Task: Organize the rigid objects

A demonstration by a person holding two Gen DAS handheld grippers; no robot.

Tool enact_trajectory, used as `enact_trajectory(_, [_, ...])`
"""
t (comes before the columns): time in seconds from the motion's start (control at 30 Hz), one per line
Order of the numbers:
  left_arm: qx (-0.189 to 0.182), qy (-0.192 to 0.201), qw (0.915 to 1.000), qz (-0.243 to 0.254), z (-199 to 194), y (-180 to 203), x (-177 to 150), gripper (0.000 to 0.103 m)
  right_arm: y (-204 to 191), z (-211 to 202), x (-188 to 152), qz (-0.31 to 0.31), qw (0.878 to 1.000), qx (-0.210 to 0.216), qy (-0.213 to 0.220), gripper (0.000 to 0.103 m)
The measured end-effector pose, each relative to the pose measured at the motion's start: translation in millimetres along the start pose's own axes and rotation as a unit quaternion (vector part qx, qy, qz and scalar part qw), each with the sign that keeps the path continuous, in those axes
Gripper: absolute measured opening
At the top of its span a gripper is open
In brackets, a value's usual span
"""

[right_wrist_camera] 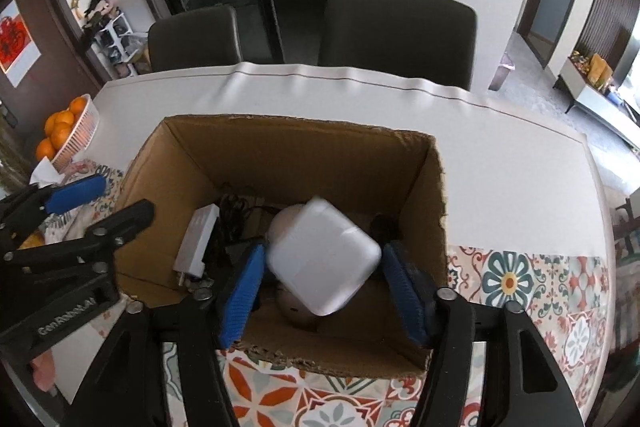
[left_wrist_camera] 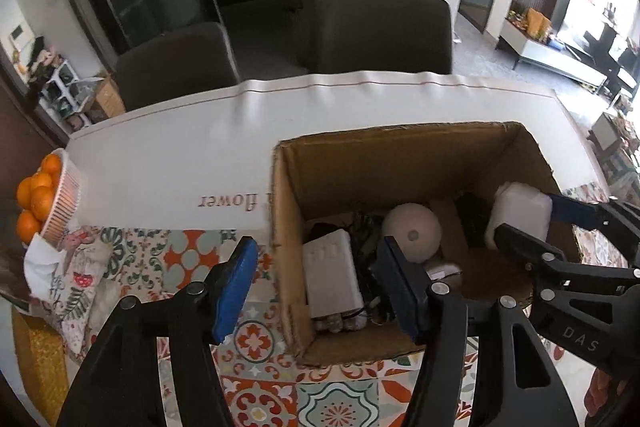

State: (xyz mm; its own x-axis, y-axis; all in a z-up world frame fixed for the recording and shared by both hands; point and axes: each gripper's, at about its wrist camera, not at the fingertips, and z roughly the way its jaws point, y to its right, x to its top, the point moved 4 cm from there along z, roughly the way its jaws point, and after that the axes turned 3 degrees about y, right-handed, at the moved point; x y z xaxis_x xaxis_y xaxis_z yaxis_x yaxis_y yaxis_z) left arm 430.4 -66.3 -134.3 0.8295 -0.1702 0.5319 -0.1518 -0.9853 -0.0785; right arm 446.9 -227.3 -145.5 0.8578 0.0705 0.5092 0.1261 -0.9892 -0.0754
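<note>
A white basket (left_wrist_camera: 66, 203) of oranges (left_wrist_camera: 38, 199) sits at the left edge of the left wrist view, with a crumpled floral cloth (left_wrist_camera: 76, 283) below it on the patterned table mat (left_wrist_camera: 256, 347). Two dark chairs (left_wrist_camera: 380, 27) stand behind the white table (left_wrist_camera: 180, 155) in the upper half of the frame.

The near wall of the cardboard box (left_wrist_camera: 288, 267) stands between the left tongs' two blue pads, one pad outside it and one inside. Dark cables (left_wrist_camera: 366, 227) in the box are too murky to make out, and the small parts under the white block are blurred.

The box, lower centre in both views, holds a long white block (left_wrist_camera: 330, 275) at its left, a round cream ball-shaped thing (left_wrist_camera: 412, 231) in the middle and something dark at the far right.

The left tongs (left_wrist_camera: 316, 287) are spread wide and hold nothing. The right tongs (right_wrist_camera: 324, 287) are spread too, their pads flanking a white square box with rounded corners (right_wrist_camera: 324, 255), which is tilted on a corner above the box's contents; whether the pads press on it I cannot tell.
</note>
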Motion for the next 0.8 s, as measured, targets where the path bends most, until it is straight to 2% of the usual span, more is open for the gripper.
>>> enact_trajectory(0.07, [0.007, 0.006, 1.0, -0.002, -7, -2, -2, 0.069, 0, -8, 0, 0.005, 1.0, -0.013, 0.011, 0.07])
enact_trajectory(0.23, [0.008, 0.035, 0.9992, -0.019, -35, -9, -11, 0.076, 3, -39, -6, 0.032, 0.998, -0.042, 0.04, 0.076])
enact_trajectory(0.33, [0.015, 0.061, 0.9978, -0.019, -58, -11, -17, 0.081, 1, -63, -13, 0.045, 0.996, -0.049, 0.061, 0.078])
enact_trajectory(0.57, [0.022, 0.131, 0.9909, -0.02, -122, -11, -35, 0.1, -10, -128, -33, 0.048, 0.988, -0.07, 0.127, 0.085])
enact_trajectory(0.8, [0.026, 0.183, 0.9827, -0.019, -176, -11, -58, 0.103, -25, -188, -59, 0.036, 0.978, -0.09, 0.185, 0.095])
